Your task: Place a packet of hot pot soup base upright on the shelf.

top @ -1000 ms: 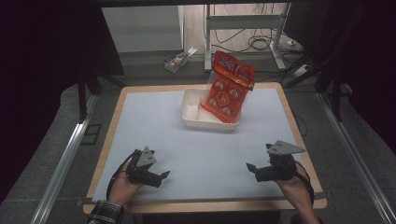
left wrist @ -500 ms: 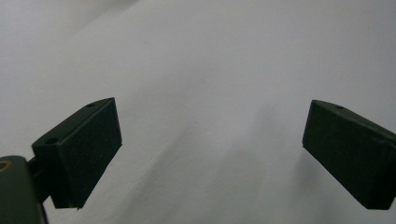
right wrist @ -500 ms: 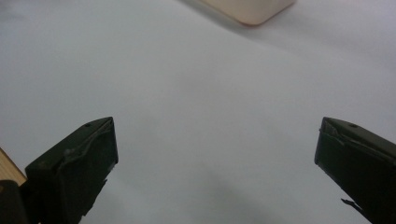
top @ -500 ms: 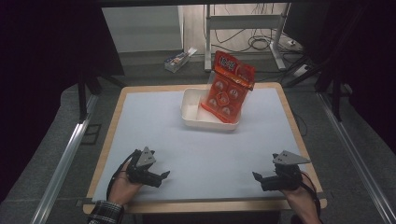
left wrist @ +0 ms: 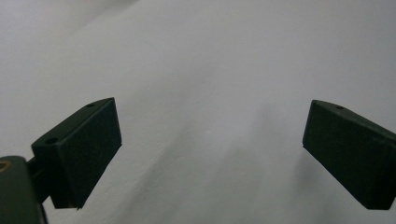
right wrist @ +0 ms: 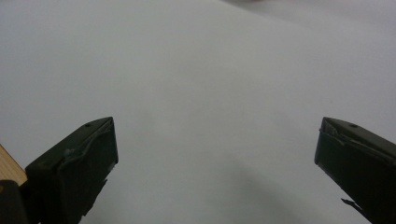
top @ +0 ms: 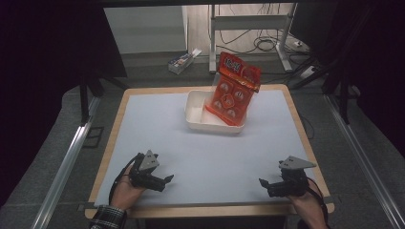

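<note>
Since a second ago the right gripper [top: 265, 184] has drawn back toward the near right corner of the bench [top: 143, 124], while the left gripper [top: 166, 181] has barely shifted at the near left; the red snack bag [top: 232, 90] and the white tray [top: 197, 113] sit where they were. Both grippers rest low over bare white surface, well apart from the tray, and each gripper view shows its jaws spread wide with nothing between them. The bag stands tilted in the tray at the far middle of the bench, its lower end inside and its top leaning out past the far right rim. It looks like a light, crinkly film pouch, probably soft, slick and air-filled, with brittle contents, so a hard squeeze on the belly could crush what is inside or let it slide out. The flat sealed strip along the top edge seems the best place to pinch. The tray looks thin, stiff and light, and may skid if nudged, so the free gripper could steady its rim.
</note>
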Demonstrator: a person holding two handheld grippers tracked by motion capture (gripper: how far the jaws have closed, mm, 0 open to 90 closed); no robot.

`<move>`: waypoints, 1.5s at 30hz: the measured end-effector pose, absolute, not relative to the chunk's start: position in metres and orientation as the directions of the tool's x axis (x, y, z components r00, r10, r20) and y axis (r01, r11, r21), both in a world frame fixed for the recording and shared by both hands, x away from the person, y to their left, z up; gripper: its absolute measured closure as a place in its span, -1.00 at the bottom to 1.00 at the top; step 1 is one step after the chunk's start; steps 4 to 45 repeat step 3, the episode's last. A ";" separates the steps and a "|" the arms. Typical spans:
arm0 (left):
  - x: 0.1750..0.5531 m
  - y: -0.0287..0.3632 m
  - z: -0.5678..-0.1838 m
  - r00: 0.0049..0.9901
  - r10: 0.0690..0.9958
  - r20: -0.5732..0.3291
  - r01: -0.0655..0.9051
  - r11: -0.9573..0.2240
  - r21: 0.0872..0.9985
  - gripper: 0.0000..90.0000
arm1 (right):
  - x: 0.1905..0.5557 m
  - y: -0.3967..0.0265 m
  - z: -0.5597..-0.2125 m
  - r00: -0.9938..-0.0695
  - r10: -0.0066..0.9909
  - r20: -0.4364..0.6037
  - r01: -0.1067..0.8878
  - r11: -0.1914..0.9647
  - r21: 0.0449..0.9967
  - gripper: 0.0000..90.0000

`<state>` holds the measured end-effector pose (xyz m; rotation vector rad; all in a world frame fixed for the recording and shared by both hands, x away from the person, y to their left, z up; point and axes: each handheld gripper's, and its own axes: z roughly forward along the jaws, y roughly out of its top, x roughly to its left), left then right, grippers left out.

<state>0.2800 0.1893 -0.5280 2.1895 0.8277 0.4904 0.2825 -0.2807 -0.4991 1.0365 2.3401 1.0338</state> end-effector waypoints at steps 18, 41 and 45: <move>0.280 0.189 -0.528 0.718 0.690 0.089 0.409 -0.523 0.748 -0.90 | 0.283 -0.281 -0.499 -0.655 0.754 -0.039 0.478 0.454 0.752 -1.00; 0.280 0.189 -0.528 0.718 0.690 0.089 0.409 -0.523 0.748 -0.90 | 0.283 -0.281 -0.499 -0.655 0.754 -0.039 0.478 0.454 0.752 -1.00; 0.280 0.189 -0.528 0.718 0.690 0.089 0.409 -0.523 0.748 -0.90 | 0.283 -0.281 -0.499 -0.655 0.754 -0.039 0.478 0.454 0.752 -1.00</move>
